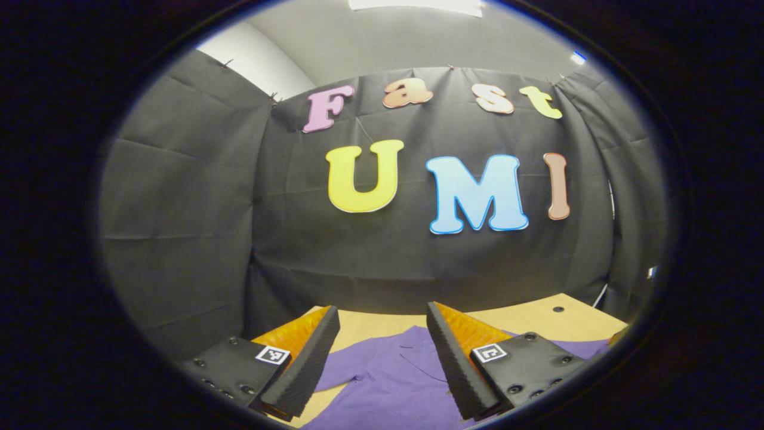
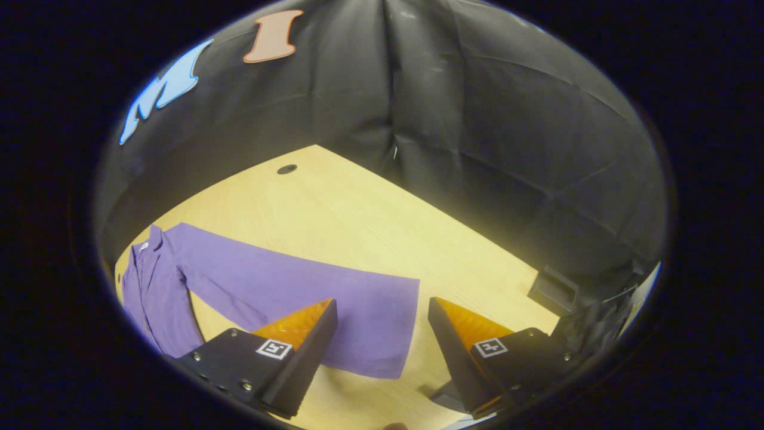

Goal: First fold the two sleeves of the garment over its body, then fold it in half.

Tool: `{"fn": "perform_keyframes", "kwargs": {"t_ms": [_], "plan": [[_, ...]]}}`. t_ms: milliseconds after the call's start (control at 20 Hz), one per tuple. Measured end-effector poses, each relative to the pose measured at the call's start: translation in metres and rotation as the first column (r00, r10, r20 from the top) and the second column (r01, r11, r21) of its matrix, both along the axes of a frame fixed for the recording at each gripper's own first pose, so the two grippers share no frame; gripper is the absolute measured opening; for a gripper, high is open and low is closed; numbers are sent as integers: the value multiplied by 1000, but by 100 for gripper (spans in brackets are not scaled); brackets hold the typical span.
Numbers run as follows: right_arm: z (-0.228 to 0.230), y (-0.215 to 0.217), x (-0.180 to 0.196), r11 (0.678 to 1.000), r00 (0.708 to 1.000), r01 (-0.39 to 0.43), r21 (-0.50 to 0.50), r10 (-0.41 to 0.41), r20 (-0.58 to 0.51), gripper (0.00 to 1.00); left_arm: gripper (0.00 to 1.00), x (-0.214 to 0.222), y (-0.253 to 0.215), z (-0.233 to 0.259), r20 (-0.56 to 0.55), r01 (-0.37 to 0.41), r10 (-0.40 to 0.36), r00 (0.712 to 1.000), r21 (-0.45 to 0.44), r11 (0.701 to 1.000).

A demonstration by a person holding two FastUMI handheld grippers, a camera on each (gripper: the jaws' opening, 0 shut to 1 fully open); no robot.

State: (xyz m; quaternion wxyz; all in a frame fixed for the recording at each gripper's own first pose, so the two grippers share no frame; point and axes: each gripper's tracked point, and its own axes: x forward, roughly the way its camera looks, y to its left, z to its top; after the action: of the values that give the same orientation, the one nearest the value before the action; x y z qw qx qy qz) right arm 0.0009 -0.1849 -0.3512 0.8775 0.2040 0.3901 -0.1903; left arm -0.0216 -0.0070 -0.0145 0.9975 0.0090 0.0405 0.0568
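A purple long-sleeved garment point(image 1: 388, 376) lies flat on the light wooden table point(image 1: 537, 319). In the left gripper view its collar and upper body sit between and below my left gripper point(image 1: 382, 334), which is open and holds nothing. In the right gripper view one sleeve point(image 2: 298, 286) stretches straight out from the garment's body point(image 2: 149, 286) across the table. Its cuff end point(image 2: 388, 328) lies between the fingers of my right gripper point(image 2: 382, 325), which hovers just above it, open, with nothing in its grasp.
The table point(image 2: 358, 221) has a small round dark hole point(image 2: 287, 169) near its far edge. Black cloth walls close the booth behind and on both sides. A dark boxy object point(image 2: 552, 289) sits by the table's right edge. Bare tabletop lies beyond the sleeve.
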Motion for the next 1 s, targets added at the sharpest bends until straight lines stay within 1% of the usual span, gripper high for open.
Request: {"fn": "perform_keyframes", "kwargs": {"t_ms": [100,200,350,500,550,600,650,700,800,850,900,950,1000], "plan": [[-11,-1,-1,1000,999,13,15,-12,-39,95,94,0,0,3,10,14,-14,1000,-1,1000],[-18,-4,-3,1000,996,30,-7,-31,-83,95,94,1,3,3,11,23,-23,1000,18,1000],[-23,1,-1,998,994,69,0,-68,-81,95,94,0,10,3,6,40,-40,999,34,999],[-22,3,0,996,993,86,23,-84,-78,94,94,-3,15,-1,1,35,-35,999,0,999],[-19,3,1,997,995,72,29,-69,-78,93,94,-3,18,-3,0,30,-30,1000,-8,1000],[-17,6,6,998,995,59,26,-57,-76,84,94,-3,20,-4,-4,26,-26,1000,-15,1000],[-20,10,8,999,996,46,26,-44,-74,79,95,-4,22,-5,-4,24,-24,1000,-23,999],[-20,14,13,999,997,29,36,-26,-70,75,94,-4,23,-5,-3,21,-22,1000,-27,999],[-14,24,22,999,998,15,52,-12,-65,43,94,-5,28,-8,-6,15,-15,1000,-35,999],[-11,29,25,998,998,18,56,-15,-65,38,94,-5,30,-9,-9,11,-12,1000,-40,999],[-8,32,27,998,998,15,55,-12,-67,14,94,-6,32,-11,-10,7,-8,1000,-45,999],[-11,33,26,999,997,19,51,-16,-70,13,94,-9,35,-14,-15,1,-2,1000,-49,999],[-8,36,27,999,998,15,49,-12,-65,7,94,-10,37,-15,-17,-3,3,1000,-51,999]]}}
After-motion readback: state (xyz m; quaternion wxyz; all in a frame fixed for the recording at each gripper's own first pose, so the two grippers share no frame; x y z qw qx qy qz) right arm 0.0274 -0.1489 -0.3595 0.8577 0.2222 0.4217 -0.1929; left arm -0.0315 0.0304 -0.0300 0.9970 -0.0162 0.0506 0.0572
